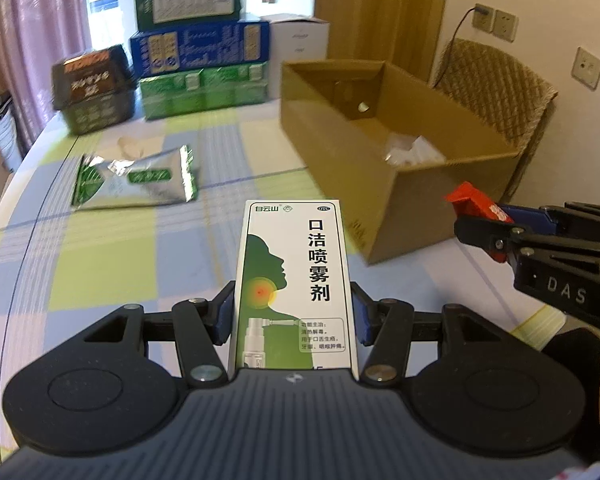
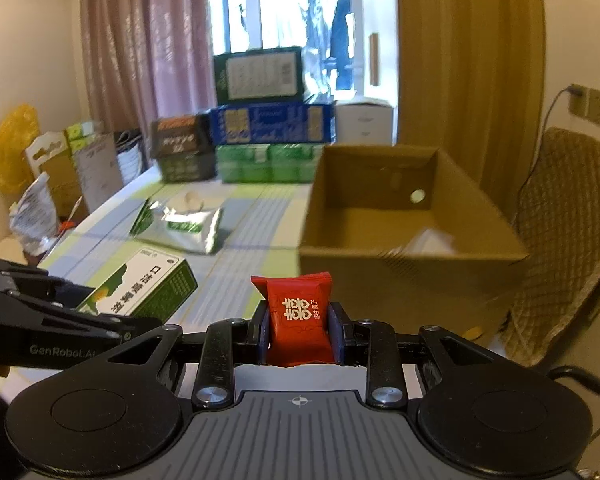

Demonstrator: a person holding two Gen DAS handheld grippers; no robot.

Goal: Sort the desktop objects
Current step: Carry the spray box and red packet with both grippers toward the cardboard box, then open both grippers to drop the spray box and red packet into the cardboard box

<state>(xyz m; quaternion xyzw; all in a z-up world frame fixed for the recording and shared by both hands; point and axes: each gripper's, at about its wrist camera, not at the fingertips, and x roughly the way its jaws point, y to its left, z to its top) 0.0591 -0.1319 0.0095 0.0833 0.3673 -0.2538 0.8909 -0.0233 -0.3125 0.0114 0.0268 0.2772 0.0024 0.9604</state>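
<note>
Left gripper (image 1: 294,312): jaws clamped on white-green spray box (image 1: 294,280), held above checked surface (image 1: 112,264)
Right gripper (image 2: 299,330): jaws closed on red candy packet (image 2: 300,320), near front wall of open cardboard box (image 2: 380,252)
Silver-green pouch (image 1: 136,180) flat on surface, left of cardboard box
Stacked cartons (image 1: 200,60) at far edge

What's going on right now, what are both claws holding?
Left gripper shut on spray box. Right gripper shut on red candy. Open cardboard box ahead, path clear.
</note>
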